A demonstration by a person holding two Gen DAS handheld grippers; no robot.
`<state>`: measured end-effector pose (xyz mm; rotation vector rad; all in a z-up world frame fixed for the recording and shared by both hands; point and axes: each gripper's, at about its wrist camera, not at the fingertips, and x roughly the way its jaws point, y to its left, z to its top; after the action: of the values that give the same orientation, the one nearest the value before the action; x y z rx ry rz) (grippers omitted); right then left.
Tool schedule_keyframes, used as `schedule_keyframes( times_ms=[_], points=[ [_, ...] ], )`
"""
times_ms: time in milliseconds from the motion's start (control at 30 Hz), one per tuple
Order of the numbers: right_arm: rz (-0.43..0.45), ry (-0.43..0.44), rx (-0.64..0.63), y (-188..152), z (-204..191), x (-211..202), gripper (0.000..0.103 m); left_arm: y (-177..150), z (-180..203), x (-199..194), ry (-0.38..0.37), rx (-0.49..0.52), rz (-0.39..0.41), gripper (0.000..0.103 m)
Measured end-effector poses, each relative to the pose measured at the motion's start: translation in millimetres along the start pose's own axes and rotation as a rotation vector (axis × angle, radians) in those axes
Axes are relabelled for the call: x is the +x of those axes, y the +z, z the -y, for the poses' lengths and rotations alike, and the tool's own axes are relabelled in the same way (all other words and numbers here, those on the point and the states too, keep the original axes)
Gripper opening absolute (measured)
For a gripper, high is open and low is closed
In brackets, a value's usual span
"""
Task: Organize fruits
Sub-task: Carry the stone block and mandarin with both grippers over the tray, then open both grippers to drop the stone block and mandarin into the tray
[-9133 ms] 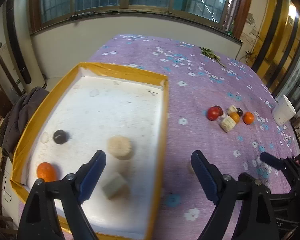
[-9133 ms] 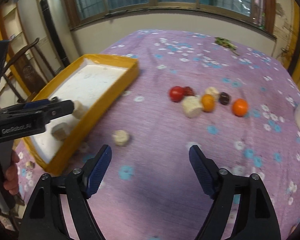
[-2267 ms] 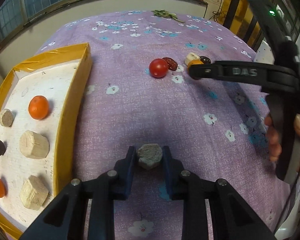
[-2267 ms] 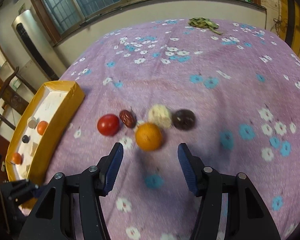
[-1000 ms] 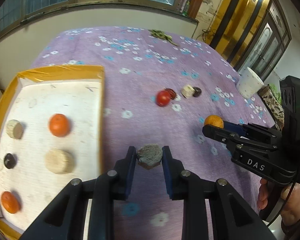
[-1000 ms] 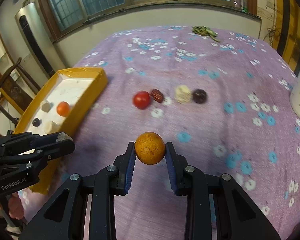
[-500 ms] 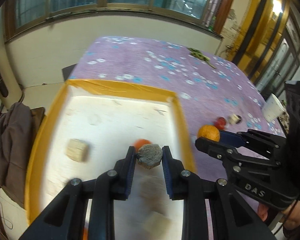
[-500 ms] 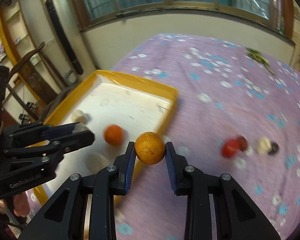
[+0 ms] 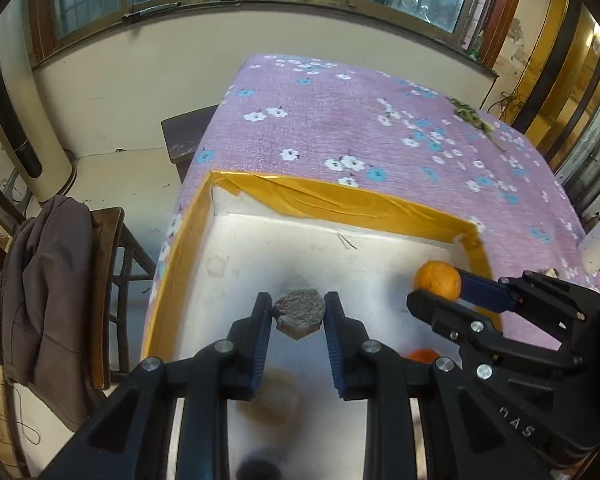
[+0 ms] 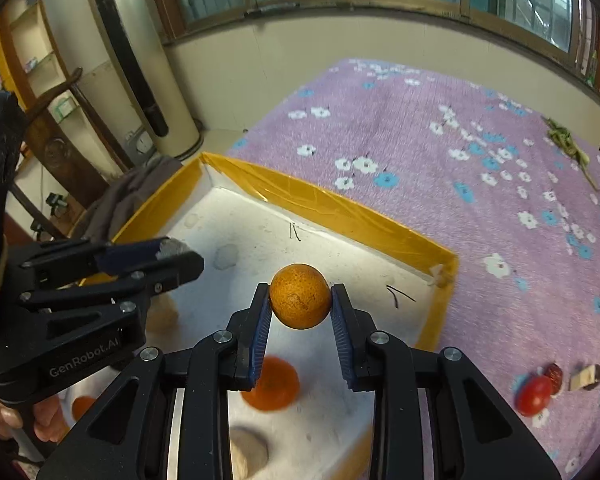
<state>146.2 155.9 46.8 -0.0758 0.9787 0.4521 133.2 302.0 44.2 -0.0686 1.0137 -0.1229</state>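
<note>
left wrist: left gripper (image 9: 299, 314) fingers pinch grey chunk (image 9: 299, 312) over tray (image 9: 340, 200). right gripper (image 10: 300, 304), at 3 o'clock, fingers clamp orange (image 10: 300, 295) above tray.

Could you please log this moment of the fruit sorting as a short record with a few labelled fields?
left gripper: jaws shut on grey chunk, held above the tray floor
right gripper: jaws shut on orange, also over the tray
tray: yellow rim, white floor, on purple flowered cloth
already in tray: another orange fruit and a beige piece, both blurred
left on cloth: tomato with a few small pieces beside it
</note>
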Motion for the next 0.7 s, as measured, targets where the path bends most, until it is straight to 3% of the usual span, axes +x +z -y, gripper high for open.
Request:
schedule_keyframes(
  times_ms=[567,700],
  points=[
    [-0.08,-0.023,0.003,3.8,4.8,32.9,0.029,7.6,-6.6,28.6,0.013,0.008,-0.046,0.029],
    [-0.084,-0.026,-0.003,2.1,6.1,33.0,0.032,7.2,-5.8,27.7,0.018,0.009,-0.047,0.042]
  ],
)
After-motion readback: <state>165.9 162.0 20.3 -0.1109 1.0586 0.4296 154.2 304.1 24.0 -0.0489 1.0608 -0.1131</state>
